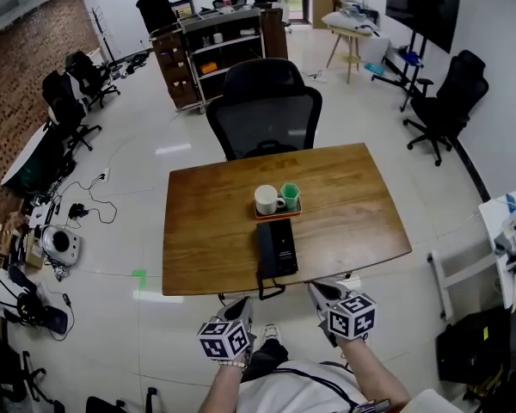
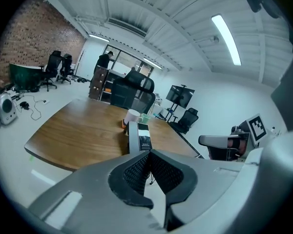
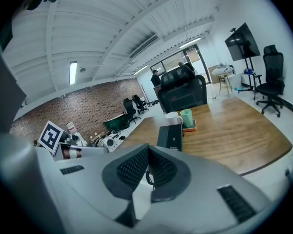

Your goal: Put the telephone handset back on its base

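Ahead of me stands a wooden table [image 1: 344, 213], with a white mug [image 1: 267, 200] and a green cup [image 1: 290, 195] side by side on a small orange tray [image 1: 278, 216]. A black mesh office chair [image 1: 267, 114] sits at its far edge. Beyond that I see a shelf cart [image 1: 228, 46] with two people [image 1: 159, 7] behind it. A brick wall [image 1: 26, 58] is on my left and a dark screen on a stand [image 1: 423, 7] on my right.

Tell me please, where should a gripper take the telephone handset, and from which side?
Grip the handset at its middle, from above, jaws across its narrow width, I think. It lies lengthwise along the left side of the base; the cord hangs off the table's near edge, so avoid that end.
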Tool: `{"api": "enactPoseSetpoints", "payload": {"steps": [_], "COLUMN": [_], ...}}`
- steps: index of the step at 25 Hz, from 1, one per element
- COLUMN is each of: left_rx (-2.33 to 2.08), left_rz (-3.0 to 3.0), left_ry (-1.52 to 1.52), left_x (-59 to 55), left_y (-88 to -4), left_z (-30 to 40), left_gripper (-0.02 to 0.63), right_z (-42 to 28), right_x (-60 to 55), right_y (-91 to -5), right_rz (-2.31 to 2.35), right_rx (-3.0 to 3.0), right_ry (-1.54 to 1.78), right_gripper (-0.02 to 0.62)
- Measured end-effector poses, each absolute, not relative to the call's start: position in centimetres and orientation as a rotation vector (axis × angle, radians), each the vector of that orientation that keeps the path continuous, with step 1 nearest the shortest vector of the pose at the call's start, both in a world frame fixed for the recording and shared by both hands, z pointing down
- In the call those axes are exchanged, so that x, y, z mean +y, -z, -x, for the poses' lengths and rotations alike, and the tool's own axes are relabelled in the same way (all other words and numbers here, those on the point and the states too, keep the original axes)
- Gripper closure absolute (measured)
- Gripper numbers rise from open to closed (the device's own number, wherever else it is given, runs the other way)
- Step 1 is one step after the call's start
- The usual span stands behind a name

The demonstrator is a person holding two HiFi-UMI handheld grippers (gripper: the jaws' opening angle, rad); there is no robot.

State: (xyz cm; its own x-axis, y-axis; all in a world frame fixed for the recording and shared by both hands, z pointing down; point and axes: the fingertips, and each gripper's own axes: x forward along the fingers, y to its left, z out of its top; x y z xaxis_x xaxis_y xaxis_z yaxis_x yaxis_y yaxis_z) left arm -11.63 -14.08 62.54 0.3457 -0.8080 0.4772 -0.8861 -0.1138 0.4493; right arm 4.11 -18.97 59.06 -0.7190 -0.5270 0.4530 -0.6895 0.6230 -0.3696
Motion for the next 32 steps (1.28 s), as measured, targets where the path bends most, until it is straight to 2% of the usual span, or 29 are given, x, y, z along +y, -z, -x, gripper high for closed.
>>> {"api": "enactPoseSetpoints", "payload": {"steps": [12,32], "left_rx": [-1.534,-1.571], "left_rz": [-1.915,-1.906], "left_ry": [-0.154,-0.133], "left_x": [-11.7,-11.7], "left_y": [-61.9,-61.1], "left_z": [8.7,9.0], "left_gripper": [0.6,0.6], "right_z": [-5.7,-5.9], "right_x": [-16.0,-14.6], "right_y": [-58.9,-58.7], "right_rz": [-0.93,-0.911], "right_rx": [-2.546,-2.55], "right_ry": [-0.715,-0.684], "right_gripper": [0.595,0.595]}}
